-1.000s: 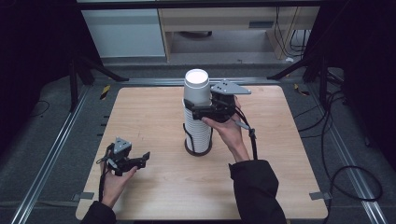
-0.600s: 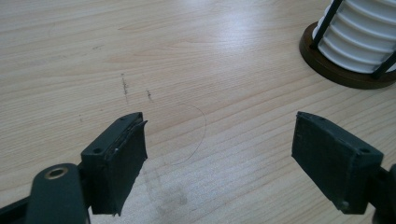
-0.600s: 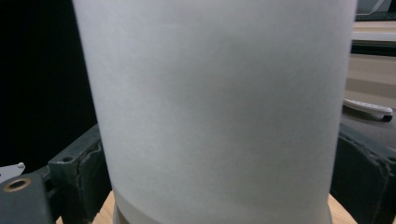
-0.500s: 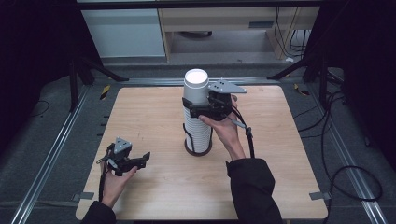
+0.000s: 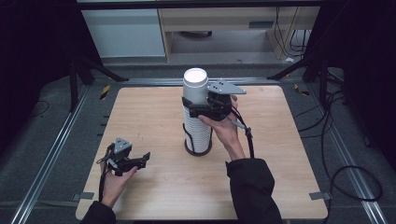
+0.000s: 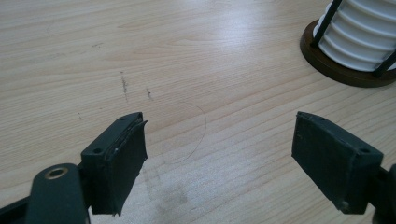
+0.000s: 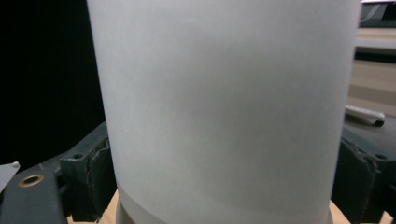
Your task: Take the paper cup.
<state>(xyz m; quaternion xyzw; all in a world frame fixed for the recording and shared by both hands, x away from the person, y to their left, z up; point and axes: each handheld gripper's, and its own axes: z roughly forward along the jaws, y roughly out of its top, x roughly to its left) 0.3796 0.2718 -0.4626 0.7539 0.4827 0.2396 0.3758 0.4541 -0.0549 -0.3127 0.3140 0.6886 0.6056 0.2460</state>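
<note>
Gripping: right gripper (image 5: 198,106) clamps the top cup (image 5: 195,83), 1 jaw on each side of its white wall (image 7: 224,107).
Cup stack (image 5: 198,133): upright in a dark-based holder (image 6: 343,73) at the middle of the table (image 5: 154,112).
Left gripper (image 5: 140,160): jaws parted, nothing between them, low over bare wood at the near-left, well apart from the stack.

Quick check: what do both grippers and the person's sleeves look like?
Both grippers, left gripper and right gripper, are black, each topped by a grey three-cornered plate and trailing a black cable. Their jaws carry flat dark pads with small screw holes. The sleeves are black.
</note>
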